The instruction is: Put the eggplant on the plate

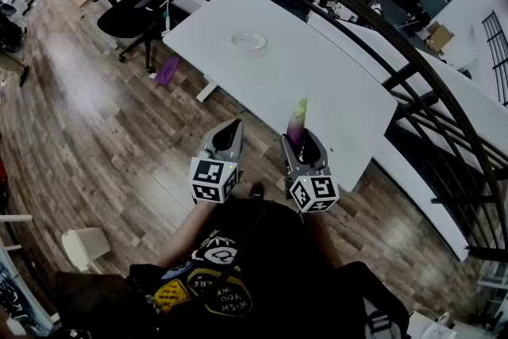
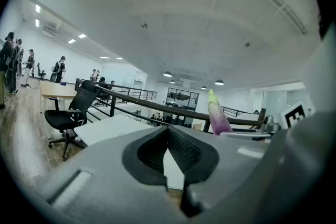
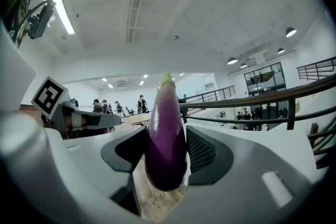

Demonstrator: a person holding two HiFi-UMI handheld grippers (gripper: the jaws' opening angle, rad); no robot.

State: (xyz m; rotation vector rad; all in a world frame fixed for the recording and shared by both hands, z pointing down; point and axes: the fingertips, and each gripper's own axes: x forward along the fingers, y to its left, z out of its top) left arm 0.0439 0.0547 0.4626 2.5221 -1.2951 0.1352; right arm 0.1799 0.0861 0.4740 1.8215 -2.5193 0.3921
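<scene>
My right gripper (image 1: pixel 299 142) grasps the eggplant (image 3: pixel 167 134) upright; my left gripper (image 1: pixel 232 129) is clenched, empty. The clear plate (image 1: pixel 248 40) sits on the worktop (image 1: pixel 317 87).

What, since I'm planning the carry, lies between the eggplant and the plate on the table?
Only bare white table lies between the eggplant and the plate; the head view shows it.

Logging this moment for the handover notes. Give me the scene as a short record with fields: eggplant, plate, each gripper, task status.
eggplant: purple, upright, green tip up, between the right gripper's jaws
right gripper: shut on the eggplant
left gripper: jaws together, nothing between them
plate: clear, nothing on it, on the far part of the white table
task status: eggplant held, not yet on the plate
</scene>
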